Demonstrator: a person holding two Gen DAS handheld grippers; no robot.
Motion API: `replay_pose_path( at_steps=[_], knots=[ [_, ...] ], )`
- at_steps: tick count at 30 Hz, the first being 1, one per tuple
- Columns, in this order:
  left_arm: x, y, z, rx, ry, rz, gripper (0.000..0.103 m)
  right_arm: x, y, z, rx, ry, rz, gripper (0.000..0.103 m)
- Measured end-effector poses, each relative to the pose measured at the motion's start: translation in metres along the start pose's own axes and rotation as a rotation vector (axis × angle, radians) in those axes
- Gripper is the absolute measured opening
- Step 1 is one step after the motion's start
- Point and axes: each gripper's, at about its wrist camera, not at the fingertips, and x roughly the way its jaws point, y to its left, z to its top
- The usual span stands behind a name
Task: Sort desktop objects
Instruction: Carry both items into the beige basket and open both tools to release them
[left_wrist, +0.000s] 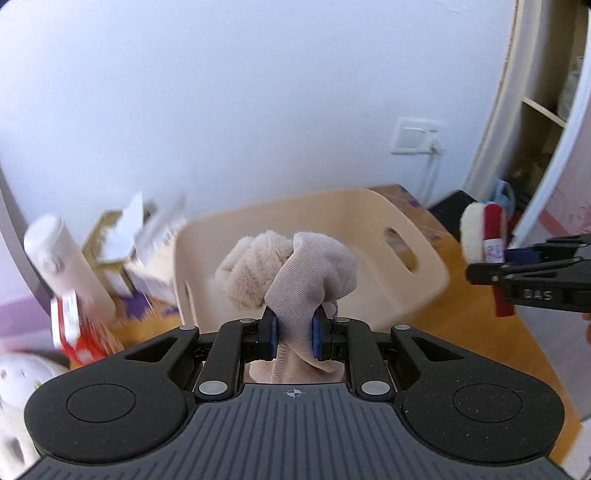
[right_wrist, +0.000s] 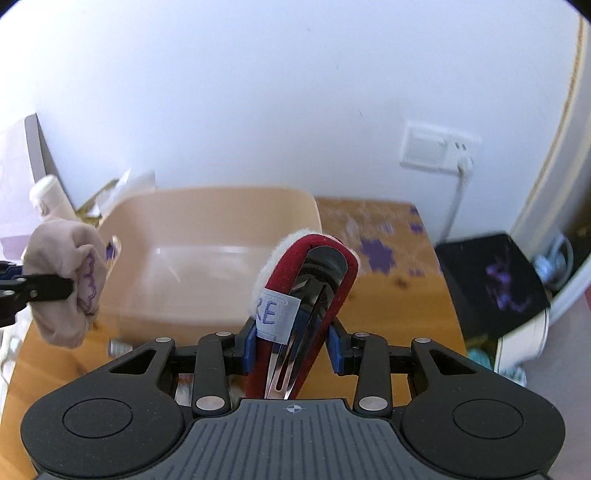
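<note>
My left gripper (left_wrist: 294, 338) is shut on a beige plush toy (left_wrist: 295, 273) with a fabric body and holds it in the air in front of a beige plastic bin (left_wrist: 399, 236). The toy also shows at the left of the right wrist view (right_wrist: 70, 280). My right gripper (right_wrist: 291, 339) is shut on a red hair clip (right_wrist: 306, 295) with white fluff and a metal snap, held above the table before the bin (right_wrist: 221, 236). The clip appears at the right of the left wrist view (left_wrist: 487, 236).
A wooden table (right_wrist: 399, 295) with purple flower marks bears the bin. A white bottle (left_wrist: 62, 258), small boxes (left_wrist: 122, 243) and a red-and-white pack (left_wrist: 74, 332) stand at the left. A black box (right_wrist: 491, 273) sits off the table's right edge. A wall socket (right_wrist: 436, 147) is behind.
</note>
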Motion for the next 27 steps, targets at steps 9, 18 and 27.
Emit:
replay_pose_path(
  at_steps=[9, 18, 27],
  knots=[
    [0.063, 0.016, 0.03, -0.003, 0.029, 0.094, 0.017, 0.049, 0.016, 0.033, -0.017, 0.024, -0.013, 0.035],
    [0.126, 0.012, 0.026, 0.01, 0.194, 0.175, 0.017, 0.103, 0.039, 0.053, -0.109, 0.12, 0.016, 0.035],
    [0.158, 0.008, 0.013, 0.013, 0.325, 0.175, 0.018, 0.14, 0.066, 0.043, -0.189, 0.256, 0.055, 0.036]
  ],
)
